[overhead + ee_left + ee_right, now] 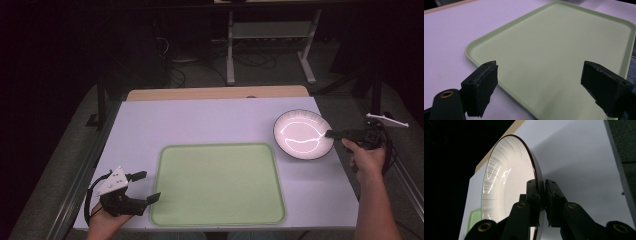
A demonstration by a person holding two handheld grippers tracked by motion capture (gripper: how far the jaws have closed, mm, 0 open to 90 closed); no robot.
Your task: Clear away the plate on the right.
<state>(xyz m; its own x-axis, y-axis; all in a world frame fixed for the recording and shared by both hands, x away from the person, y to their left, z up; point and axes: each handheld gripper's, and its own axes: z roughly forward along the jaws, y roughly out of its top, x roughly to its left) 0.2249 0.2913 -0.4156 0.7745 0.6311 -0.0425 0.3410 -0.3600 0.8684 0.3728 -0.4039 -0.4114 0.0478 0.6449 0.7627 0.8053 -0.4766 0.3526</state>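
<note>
Round white ceramic plate with a dark rim (pixel 301 134): at the right side of the table, just beyond the far right corner of the tray. In the right gripper view the plate (pixel 506 180) stands edge-on to the camera, its ribbed glossy face turned to that view's left, with strip-light reflections on it and its shadow falling on the table behind.

Right gripper (pixel 332 133): black, held in the person's right hand (pixel 369 155) at the right table edge, reaching left to the plate's right rim. Its two jaws are pressed onto that rim from either side, one on the face and one on the underside, pinching the plate (pixel 541 195).

Left gripper (pixel 146 186): black with a grey three-cornered plate on top, held in the left hand (pixel 102 220) at the near left of the table, pointing right at the tray's left edge. Jaws spread wide, nothing between them (pixel 539 85).

Pale green rectangular plastic tray with rounded corners (pixel 218 184): centre near part of the table, bare surface.

Table with a white top (pixel 200 120): a light wooden strip along its far edge
</note>
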